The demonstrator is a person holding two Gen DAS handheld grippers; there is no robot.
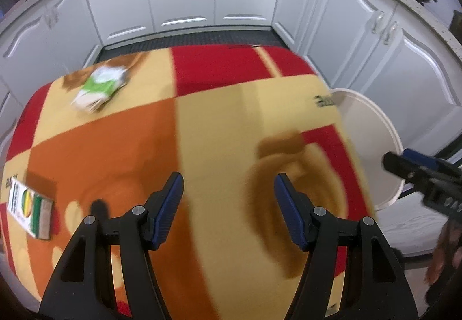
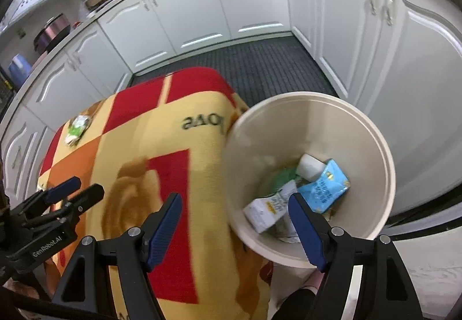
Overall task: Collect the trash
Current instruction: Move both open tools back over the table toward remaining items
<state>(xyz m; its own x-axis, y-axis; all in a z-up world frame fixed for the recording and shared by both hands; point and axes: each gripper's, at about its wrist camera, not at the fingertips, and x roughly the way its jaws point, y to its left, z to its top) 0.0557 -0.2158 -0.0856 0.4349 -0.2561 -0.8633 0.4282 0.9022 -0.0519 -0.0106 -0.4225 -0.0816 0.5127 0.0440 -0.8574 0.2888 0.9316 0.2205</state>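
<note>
White "GenRobot.AI" lettering marks my black left gripper (image 2: 75,193); both it and my right gripper (image 2: 235,229) gape empty; blanket print is possibly "SVO".

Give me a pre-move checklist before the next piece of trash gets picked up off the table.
1. Left tool open and holding nothing: ok.
2. Right tool open and holding nothing: ok.
3. Trash left on the table: green and white packet at the far corner, flat carton at the near left edge: ok.
4. Bin upright beside the table, with room inside: ok.
5. Packet's grip edge: blurred, cannot tell.
</note>
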